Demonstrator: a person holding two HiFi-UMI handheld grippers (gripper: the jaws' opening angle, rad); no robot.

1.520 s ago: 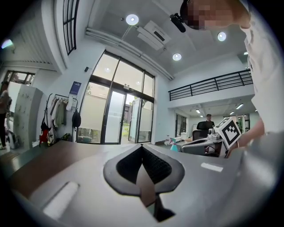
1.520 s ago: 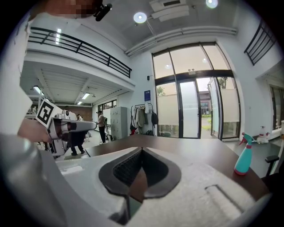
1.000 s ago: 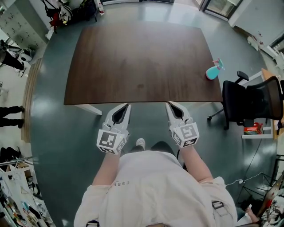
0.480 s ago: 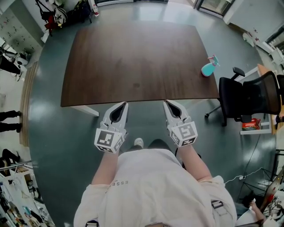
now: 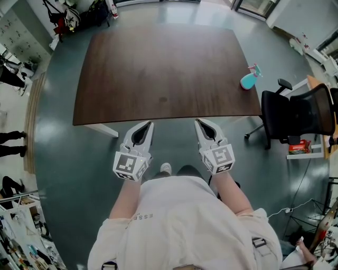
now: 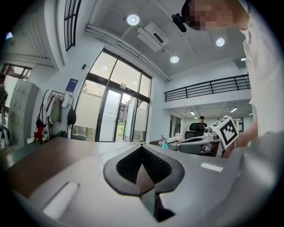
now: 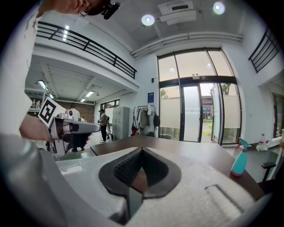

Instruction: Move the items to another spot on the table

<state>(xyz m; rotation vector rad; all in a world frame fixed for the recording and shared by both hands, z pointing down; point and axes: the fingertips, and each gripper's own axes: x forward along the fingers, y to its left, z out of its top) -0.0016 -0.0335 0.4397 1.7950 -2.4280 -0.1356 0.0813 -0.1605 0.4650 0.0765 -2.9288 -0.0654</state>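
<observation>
Worktop (image 5: pixel 158 74): stands on the floor, ahead of the person, its near edge just beyond both grippers.
Spray bottle (image 5: pixel 248 80): on the worktop, at its right edge, well apart from both grippers.
Left gripper (image 5: pixel 148 125): over the floor, just short of the worktop's near edge, left of centre.
Right gripper (image 5: pixel 201 122): over the floor beside the left gripper, just short of the same edge, right of centre.
Office chair (image 5: pixel 296 118): on the floor, right of the worktop's near right corner.
Coat rack (image 5: pixel 68 13): beyond the worktop's far left corner.
</observation>
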